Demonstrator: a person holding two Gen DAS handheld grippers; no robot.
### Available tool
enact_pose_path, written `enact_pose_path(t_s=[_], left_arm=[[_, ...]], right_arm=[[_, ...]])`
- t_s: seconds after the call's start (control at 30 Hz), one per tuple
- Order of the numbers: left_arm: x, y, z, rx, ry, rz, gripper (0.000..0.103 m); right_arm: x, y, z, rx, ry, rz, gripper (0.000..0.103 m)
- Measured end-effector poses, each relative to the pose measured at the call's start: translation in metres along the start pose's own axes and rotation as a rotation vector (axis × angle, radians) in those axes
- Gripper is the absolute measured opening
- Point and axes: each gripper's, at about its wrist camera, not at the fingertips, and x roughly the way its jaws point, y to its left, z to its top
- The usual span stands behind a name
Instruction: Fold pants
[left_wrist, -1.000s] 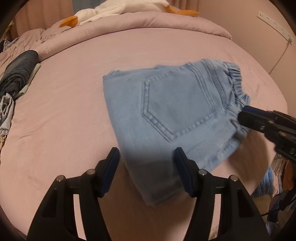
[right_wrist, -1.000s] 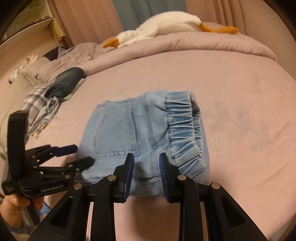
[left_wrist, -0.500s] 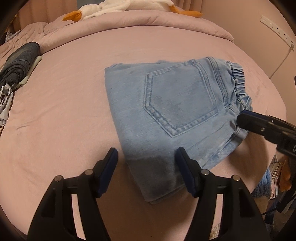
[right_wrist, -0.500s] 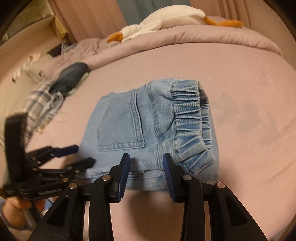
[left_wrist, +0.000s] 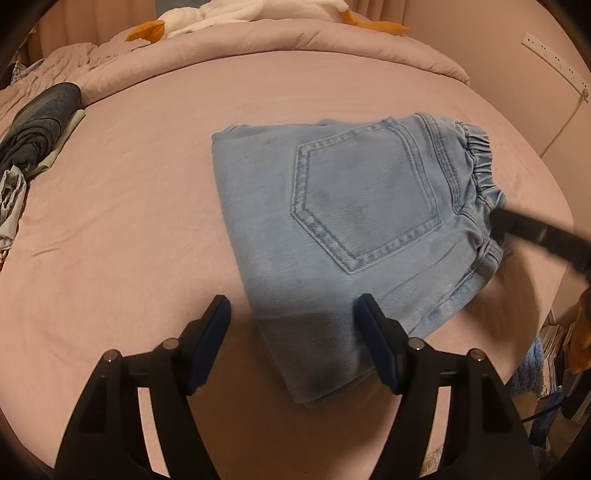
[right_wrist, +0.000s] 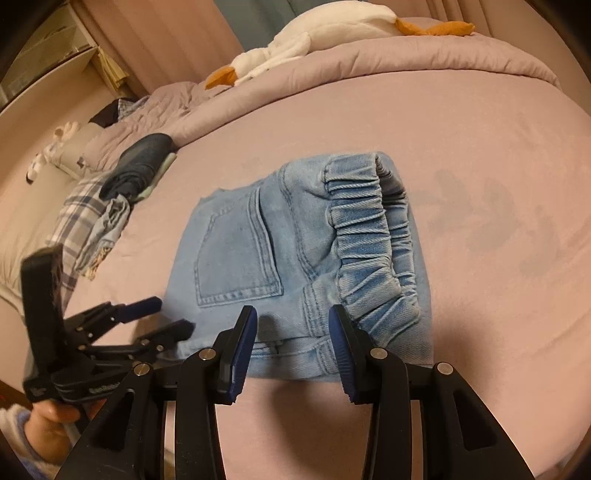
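Now folded pants (left_wrist: 354, 236) lie below the opening left gripper (left_wrist: 291, 332).

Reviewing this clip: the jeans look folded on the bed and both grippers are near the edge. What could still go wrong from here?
1. The folded light-blue denim pants lie with a corner between the left gripper fingers, whose jaws are opening; pulling away carelessly could snag and undo the fold.
2. The bunched elastic waistband stands raised, so the stack may spring open.
3. The bundle lies near the edge of the pink bed sheet; a nudge from the right gripper could push it off.
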Motion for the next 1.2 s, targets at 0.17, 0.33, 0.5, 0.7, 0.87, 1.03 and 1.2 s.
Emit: enact_pose_path(t_s=[0.17, 0.33, 0.5, 0.7, 0.87, 1.03, 1.2], left_arm=[[0.0, -0.001, 0.0, 0.004, 0.0, 0.004, 0.071], [0.001, -0.001, 0.0, 0.003, 0.002, 0.009, 0.073], [0.001, 0.0, 0.001, 0.004, 0.003, 0.008, 0.073], [0.002, 0.001, 0.002, 0.01, 0.006, 0.01, 0.073], [0.001, 0.002, 0.003, -0.002, 0.013, -0.002, 0.073], [0.002, 0.018, 0.004, -0.092, 0.032, -0.07, 0.076], [0.008, 0.034, 0.006, -0.217, 0.062, -0.188, 0.079]], right_arm=[[-0.02, 0.002, 0.011, -0.023, -0.128, -0.064, 0.04], [0.003, -0.011, 0.008, -0.019, -0.082, -0.101, 0.04], [-0.003, -0.015, 0.01, -0.006, -0.087, -0.067, 0.04], [-0.018, -0.028, 0.011, 0.069, -0.111, -0.003, 0.047], [-0.024, -0.043, 0.013, 0.127, -0.114, 0.026, 0.064], [-0.011, -0.064, 0.016, 0.206, -0.003, 0.025, 0.072], [-0.003, -0.083, 0.014, 0.274, 0.059, 0.046, 0.079]])
